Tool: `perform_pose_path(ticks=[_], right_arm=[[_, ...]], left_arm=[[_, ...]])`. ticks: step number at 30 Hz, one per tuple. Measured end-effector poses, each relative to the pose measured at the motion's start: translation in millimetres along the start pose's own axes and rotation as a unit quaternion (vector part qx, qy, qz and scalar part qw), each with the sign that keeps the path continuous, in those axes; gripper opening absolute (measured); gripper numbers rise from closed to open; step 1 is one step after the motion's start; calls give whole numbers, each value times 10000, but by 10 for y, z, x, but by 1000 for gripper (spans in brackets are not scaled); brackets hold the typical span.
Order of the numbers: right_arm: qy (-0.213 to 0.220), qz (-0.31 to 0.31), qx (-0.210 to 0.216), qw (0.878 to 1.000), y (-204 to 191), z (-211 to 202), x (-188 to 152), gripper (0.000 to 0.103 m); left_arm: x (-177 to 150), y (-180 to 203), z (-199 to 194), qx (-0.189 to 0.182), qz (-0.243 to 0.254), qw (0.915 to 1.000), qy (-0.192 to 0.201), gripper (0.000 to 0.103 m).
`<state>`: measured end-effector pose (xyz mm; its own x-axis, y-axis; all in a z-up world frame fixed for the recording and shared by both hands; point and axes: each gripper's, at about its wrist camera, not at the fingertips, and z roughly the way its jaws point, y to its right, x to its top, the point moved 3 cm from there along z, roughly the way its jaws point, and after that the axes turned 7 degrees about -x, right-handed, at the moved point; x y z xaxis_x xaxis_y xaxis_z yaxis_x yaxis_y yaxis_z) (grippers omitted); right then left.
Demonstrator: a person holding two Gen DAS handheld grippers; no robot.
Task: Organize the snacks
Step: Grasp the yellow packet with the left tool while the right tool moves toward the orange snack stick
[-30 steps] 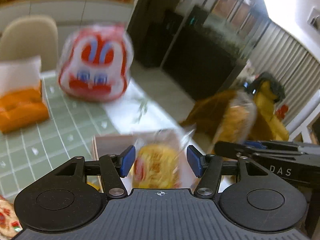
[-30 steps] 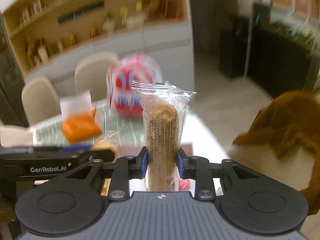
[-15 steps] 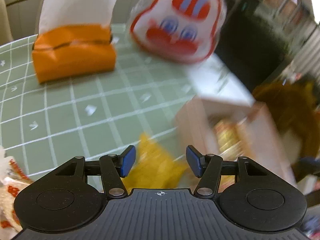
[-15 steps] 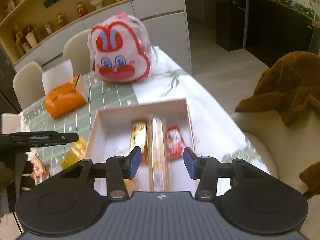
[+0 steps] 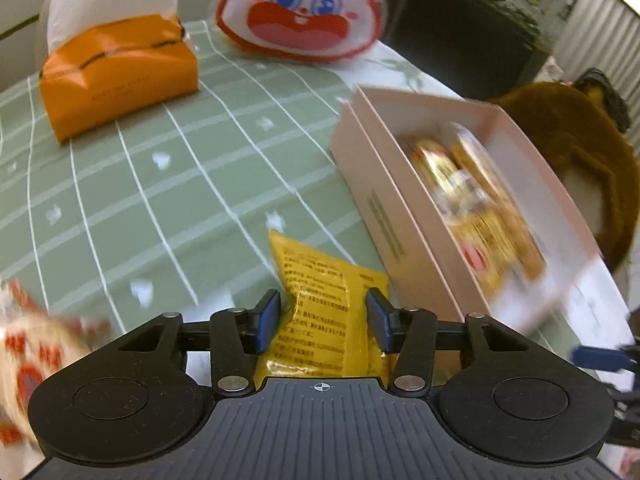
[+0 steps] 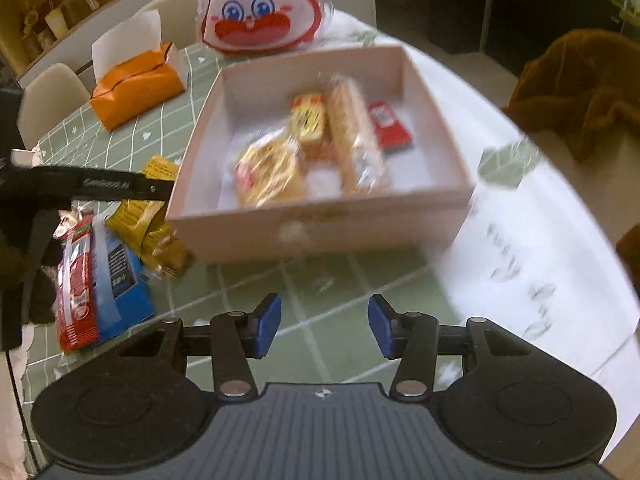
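— Where do the snacks sit?
— Most lie in the pink box (image 6: pixel 320 224) on the green tablecloth (image 5: pixel 120 184). A yellow packet (image 5: pixel 324 300) lies left of it.
— And the grippers?
— The left gripper (image 5: pixel 322 320) is closing around that packet, pads apart from it. The right gripper (image 6: pixel 324 326) is empty, fingers parted.

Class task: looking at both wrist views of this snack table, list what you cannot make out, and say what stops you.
- Snacks in the pink box: motion blur in both views hides their labels.
- Yellow packet print: too small; its near end is hidden under the left gripper, whose jaws are closing around it.
- Red-and-white packet: blurred, cut by the left view's edge.
- Right gripper: nothing between.
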<state>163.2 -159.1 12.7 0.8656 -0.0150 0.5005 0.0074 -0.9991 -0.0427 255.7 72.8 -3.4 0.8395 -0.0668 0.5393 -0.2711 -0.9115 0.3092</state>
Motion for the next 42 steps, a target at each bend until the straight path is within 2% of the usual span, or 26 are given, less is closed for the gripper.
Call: perform_pose_path(ticks=[4,9,15,20,28,31,33,35,37,42], right_arm=[[-122,146,151,9997,-168,43,-124,49],[-97,45,258,9996,-443,68,-172,49],[-23,-136,235,9996,-716,157,-218,52],[117,-115,145,9998,-798,159,-218,53],[48,111,285,9995,-796,168,-167,53],[56,58,213,9997,-877,196,-113,53],[43,-57,34,10000,-944,238,-100,47],[-4,-269,-97,9996,-1018,254,-113,31],[13,-357,-115,9993,-1047,203,-138,23],[31,-312,-169,9994,-897,36,-314,21]], left_arm=[[-329,105,-149,-268,4,9996,-52,50],[-583,136,-281,-504,-266,9983,-137,49],[-773,123,-427,-314,-203,9992,-155,49],[-887,114,-521,-345,-213,9990,-187,49],[-1130,217,-638,-284,-286,9991,-94,49],[-1221,256,-717,-242,-330,9991,-53,49],[-1293,284,-770,-236,-321,9992,-30,49],[-1366,294,-820,-277,-333,9991,-20,49],[-1417,292,-856,-310,-359,9989,-28,49],[-1493,312,-885,-368,-329,9988,-31,49]])
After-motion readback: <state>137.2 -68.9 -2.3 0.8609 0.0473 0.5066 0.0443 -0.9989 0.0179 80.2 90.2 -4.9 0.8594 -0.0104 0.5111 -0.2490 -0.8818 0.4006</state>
